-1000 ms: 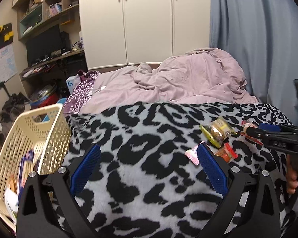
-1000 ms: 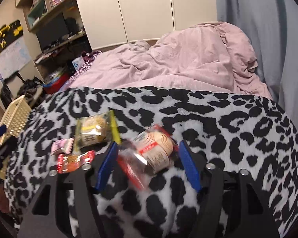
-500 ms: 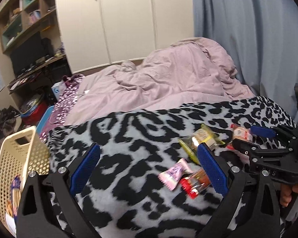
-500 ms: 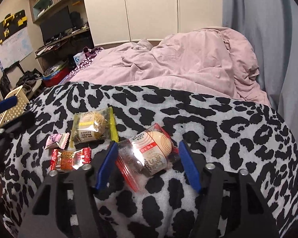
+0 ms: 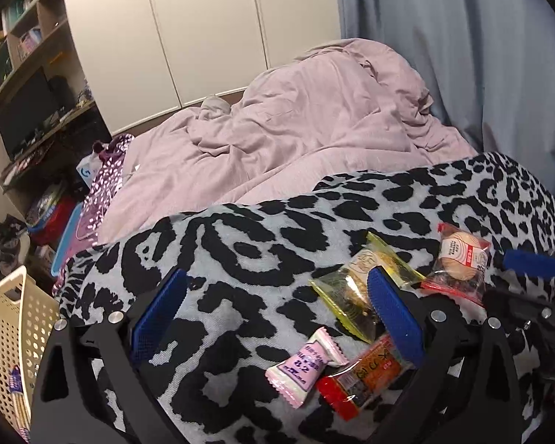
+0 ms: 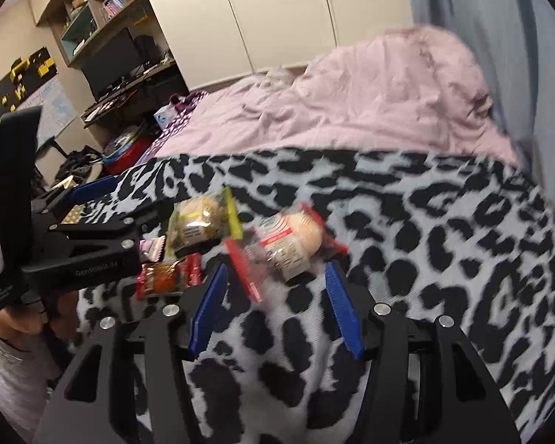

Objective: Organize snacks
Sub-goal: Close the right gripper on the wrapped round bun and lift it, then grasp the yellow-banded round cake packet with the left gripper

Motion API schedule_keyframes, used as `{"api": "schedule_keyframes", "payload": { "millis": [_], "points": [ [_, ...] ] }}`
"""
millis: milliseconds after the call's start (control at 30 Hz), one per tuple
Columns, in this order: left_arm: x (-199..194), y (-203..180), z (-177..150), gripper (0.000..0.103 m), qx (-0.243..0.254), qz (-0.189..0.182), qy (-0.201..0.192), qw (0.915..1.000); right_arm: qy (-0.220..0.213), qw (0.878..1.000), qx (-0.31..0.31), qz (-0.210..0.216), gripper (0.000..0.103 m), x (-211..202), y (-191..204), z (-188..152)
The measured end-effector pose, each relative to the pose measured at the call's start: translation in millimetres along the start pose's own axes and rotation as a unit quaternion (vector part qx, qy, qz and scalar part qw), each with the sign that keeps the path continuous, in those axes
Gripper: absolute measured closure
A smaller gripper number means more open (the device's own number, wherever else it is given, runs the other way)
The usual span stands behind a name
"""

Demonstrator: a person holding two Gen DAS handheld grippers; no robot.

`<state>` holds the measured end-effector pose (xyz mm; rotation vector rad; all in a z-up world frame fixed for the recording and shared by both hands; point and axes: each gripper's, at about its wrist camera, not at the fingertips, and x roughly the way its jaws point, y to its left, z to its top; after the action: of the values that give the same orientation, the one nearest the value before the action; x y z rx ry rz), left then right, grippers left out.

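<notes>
Where the leopard-print blanket [image 5: 248,244] ends, a seemingly rumpled pink duvet [image 5: 296,129] begins.

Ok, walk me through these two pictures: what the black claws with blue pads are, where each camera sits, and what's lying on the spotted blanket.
A person holds two hand-held grippers. Each picture comes from a camera on one, looking along its fingers. The left gripper and right gripper are both open and hold nothing. On the leopard-print blanket lie four snacks: a pink candy, a red-ended packet, a yellow-wrapped pastry and a red-edged round cake. A cream basket stands at the left.
</notes>
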<state>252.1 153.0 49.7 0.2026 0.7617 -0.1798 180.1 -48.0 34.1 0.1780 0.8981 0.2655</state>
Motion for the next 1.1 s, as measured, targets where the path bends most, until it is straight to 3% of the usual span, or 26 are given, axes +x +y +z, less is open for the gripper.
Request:
{"api": "schedule_keyframes", "payload": {
  "millis": [100,167,267,500,533,567,667,900,1100],
  "points": [
    [-4,8,-3,0.004,-0.007,-0.001,-0.005,1.0,0.018,1.0,0.021,0.015,0.045,13,-1,6],
    [-6,13,-5,0.004,-0.008,0.0,-0.007,0.9999,0.023,0.999,0.029,0.01,0.038,23,0,11],
    [-8,22,-8,0.004,-0.016,-0.001,-0.01,0.9998,0.028,0.999,0.045,0.0,0.037,35,0,21],
    [-6,38,-11,0.004,-0.034,-0.005,-0.011,0.9994,0.031,0.998,0.02,-0.053,0.037,50,16,33],
    [-6,39,-12,0.004,-0.034,-0.005,-0.01,0.9994,0.029,0.998,0.013,-0.062,0.04,51,18,33],
    [-7,40,-12,0.004,-0.032,-0.005,-0.01,0.9994,0.029,0.997,0.007,-0.075,0.049,51,20,32],
    [-7,37,-12,0.004,-0.025,-0.005,-0.01,0.9996,0.024,0.996,-0.008,-0.091,0.059,49,20,29],
    [1,10,-4,0.004,0.017,-0.028,-0.005,0.9995,0.0,0.997,0.008,-0.072,0.063,29,10,21],
    [13,-17,5,0.004,0.051,-0.077,0.011,0.9957,-0.018,0.998,0.017,-0.051,0.063,12,2,16]
  ]
}}
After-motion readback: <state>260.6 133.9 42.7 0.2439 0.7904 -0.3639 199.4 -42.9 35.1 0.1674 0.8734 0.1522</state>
